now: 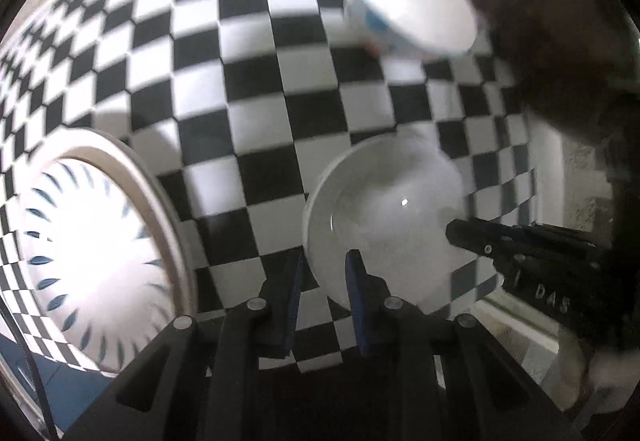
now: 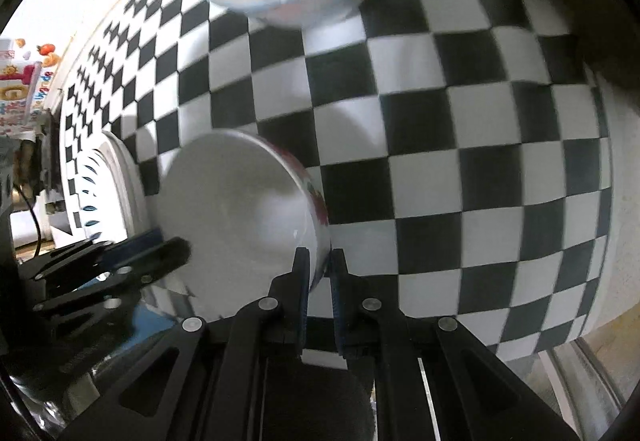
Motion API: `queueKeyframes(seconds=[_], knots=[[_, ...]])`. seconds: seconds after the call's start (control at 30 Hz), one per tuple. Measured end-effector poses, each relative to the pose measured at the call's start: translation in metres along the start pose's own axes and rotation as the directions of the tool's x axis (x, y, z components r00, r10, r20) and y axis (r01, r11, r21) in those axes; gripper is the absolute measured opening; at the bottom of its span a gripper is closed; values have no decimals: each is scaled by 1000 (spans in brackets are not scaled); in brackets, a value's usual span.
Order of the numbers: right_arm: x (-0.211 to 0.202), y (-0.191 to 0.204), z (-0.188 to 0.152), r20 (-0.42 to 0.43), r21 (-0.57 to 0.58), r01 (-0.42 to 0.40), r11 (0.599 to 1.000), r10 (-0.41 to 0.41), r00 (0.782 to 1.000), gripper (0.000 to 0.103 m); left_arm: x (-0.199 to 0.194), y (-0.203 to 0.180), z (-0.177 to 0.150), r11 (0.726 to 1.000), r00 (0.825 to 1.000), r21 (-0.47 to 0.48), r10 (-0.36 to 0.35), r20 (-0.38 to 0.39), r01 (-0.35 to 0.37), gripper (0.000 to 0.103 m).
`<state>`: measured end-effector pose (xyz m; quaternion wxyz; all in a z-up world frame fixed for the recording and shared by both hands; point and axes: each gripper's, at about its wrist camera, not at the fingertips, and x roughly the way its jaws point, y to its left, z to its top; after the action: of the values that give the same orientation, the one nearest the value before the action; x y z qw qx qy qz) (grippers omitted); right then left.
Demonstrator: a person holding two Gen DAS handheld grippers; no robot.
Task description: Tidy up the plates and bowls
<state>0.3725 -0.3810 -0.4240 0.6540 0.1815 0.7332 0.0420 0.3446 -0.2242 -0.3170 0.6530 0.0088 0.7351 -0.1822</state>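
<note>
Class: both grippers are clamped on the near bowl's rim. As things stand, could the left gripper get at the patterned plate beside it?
Probably not yet. The left gripper is shut on the bowl; the plate lies close, with only bare cloth between, but the bowl must go first.

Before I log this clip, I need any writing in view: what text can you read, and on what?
"DAS": raised letters on the right hand-held gripper, seen from the left wrist; it may continue out of sight.
Colourful packaging at the right wrist view's left edge: printed characters, too blurred to read.
</note>
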Motion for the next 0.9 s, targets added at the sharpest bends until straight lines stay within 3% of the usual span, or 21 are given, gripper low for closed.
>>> queueKeyframes(seconds=[0.07, 0.13, 0.2, 0.27, 0.4, 0.57, 0.83, 0.9], knots=[[-20, -1, 4, 32, -17, 12, 1000, -12, 999, 14, -19, -1, 4, 1000, 999, 1, 4, 46, -4, 21], [-42, -1, 12, 74, -29, 23, 999, -21, 997, 25, -36, -1, 17, 1000, 995, -8, 12, 99, -11, 27], [-59, 0, 22, 112, -41, 28, 999, -23, 993, 43, -42, 1, 34, 1000, 991, -26, 17, 129, -13, 28], [-79, -1, 39, 156, -47, 37, 998, -29, 987, 49, -45, 6, 55, 998, 988, -68, 7, 152, 4, 28], [-95, -10, 84, 194, -16, 75, 997, -71, 979, 49, -34, 6, 101, 995, 990, -95, -6, 142, 19, 28], [-85, -12, 135, 195, -5, 146, 989, -142, 971, 49, -2, -2, 147, 995, 997, -99, -24, 71, 31, 28], [-46, -15, 173, 132, -28, 221, 975, -216, 967, 48, 41, -8, 176, 996, 999, -86, -21, -24, 19, 28], [-40, -15, 178, 125, -41, 234, 971, -228, 966, 41, 48, -11, 180, 998, 999, -70, -10, -36, 8, 28]])
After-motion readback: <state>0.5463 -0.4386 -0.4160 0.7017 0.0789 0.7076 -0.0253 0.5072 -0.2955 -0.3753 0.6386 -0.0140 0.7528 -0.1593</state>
